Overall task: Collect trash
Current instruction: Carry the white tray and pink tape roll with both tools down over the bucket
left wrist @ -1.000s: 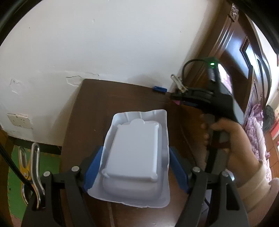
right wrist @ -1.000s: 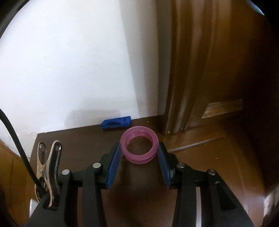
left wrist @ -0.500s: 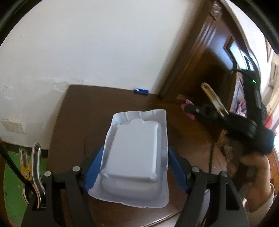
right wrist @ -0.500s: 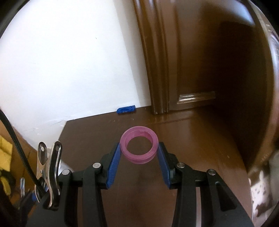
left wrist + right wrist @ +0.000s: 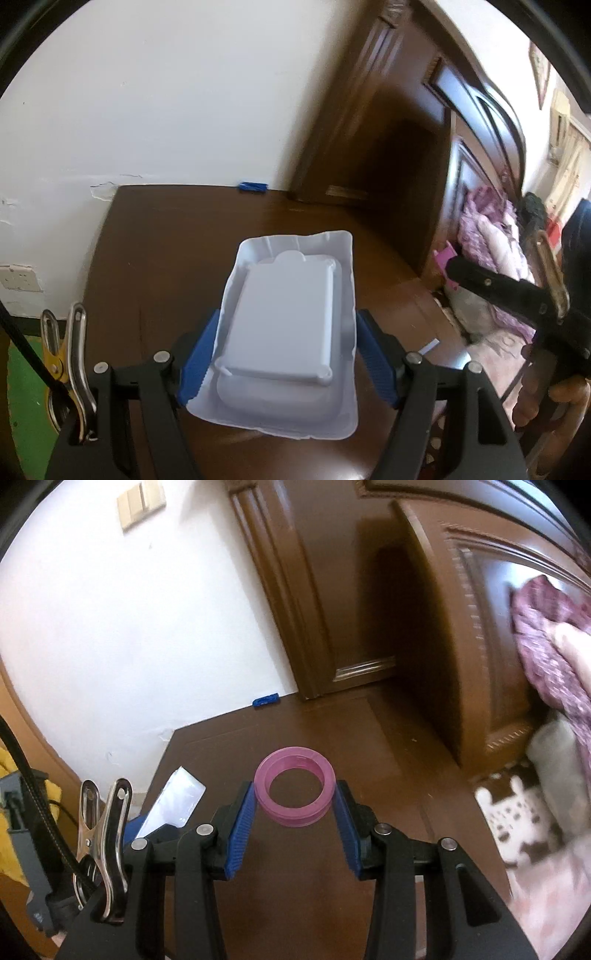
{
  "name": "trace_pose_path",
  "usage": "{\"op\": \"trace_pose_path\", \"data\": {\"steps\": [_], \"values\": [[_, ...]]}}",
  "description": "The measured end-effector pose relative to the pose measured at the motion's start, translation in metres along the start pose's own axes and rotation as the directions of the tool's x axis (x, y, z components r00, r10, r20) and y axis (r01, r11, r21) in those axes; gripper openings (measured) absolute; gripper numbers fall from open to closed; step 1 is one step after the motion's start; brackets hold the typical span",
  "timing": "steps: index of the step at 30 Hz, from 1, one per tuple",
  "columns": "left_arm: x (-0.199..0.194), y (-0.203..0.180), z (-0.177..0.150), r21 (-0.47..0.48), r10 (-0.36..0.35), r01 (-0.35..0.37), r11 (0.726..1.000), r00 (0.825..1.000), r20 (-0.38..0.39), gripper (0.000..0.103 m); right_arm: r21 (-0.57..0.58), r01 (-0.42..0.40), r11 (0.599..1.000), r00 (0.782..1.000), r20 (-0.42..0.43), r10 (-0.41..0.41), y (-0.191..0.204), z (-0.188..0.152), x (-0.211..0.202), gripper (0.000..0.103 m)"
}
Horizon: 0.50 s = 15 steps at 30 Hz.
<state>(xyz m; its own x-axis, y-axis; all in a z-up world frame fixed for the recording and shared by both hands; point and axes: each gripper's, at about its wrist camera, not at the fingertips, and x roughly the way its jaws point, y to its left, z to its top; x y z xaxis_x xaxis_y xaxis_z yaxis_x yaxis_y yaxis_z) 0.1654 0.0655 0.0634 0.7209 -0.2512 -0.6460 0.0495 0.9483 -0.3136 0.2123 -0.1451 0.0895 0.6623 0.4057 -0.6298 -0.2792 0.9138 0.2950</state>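
Note:
My left gripper is shut on a white plastic tray, held bottom-up above the dark wooden table. My right gripper is shut on a pink tape ring, held above the same table. The right gripper also shows at the right edge of the left wrist view, with a bit of pink at its tip. A corner of the white tray shows at lower left in the right wrist view.
A small blue object lies at the table's back edge against the white wall; it also shows in the right wrist view. A dark wooden headboard stands to the right, with purple bedding beyond. A wall socket sits at left.
Both grippers have pulled back and up from the wall, each still holding its object. The right gripper has swung to the right, and the bed has come into view.

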Motion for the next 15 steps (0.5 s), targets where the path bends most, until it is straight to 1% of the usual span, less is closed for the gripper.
{"op": "trace_pose_path", "data": {"steps": [7, 10, 13, 15], "values": [[-0.019, -0.020, -0.023, 0.035, -0.039, 0.040, 0.999, 0.999, -0.037, 0.076, 0.032, -0.026, 0.999, 0.998, 0.056, 0.024, -0.014, -0.029, -0.060, 0.043], [-0.028, -0.030, -0.030, 0.056, -0.054, 0.056, 0.997, 0.997, -0.049, 0.076, 0.035, -0.030, 0.999, 0.998, 0.062, 0.027, -0.017, -0.043, -0.085, 0.043], [-0.038, -0.041, -0.040, 0.075, -0.127, 0.135, 0.988, 0.987, -0.099, 0.076, 0.040, -0.036, 0.999, 0.997, 0.069, 0.034, -0.017, -0.062, -0.105, 0.043], [-0.044, -0.046, -0.047, 0.080, -0.154, 0.164, 0.983, 0.981, -0.121, 0.076, 0.045, -0.045, 0.998, 0.996, 0.075, 0.041, -0.016, -0.072, -0.118, 0.043]]}}
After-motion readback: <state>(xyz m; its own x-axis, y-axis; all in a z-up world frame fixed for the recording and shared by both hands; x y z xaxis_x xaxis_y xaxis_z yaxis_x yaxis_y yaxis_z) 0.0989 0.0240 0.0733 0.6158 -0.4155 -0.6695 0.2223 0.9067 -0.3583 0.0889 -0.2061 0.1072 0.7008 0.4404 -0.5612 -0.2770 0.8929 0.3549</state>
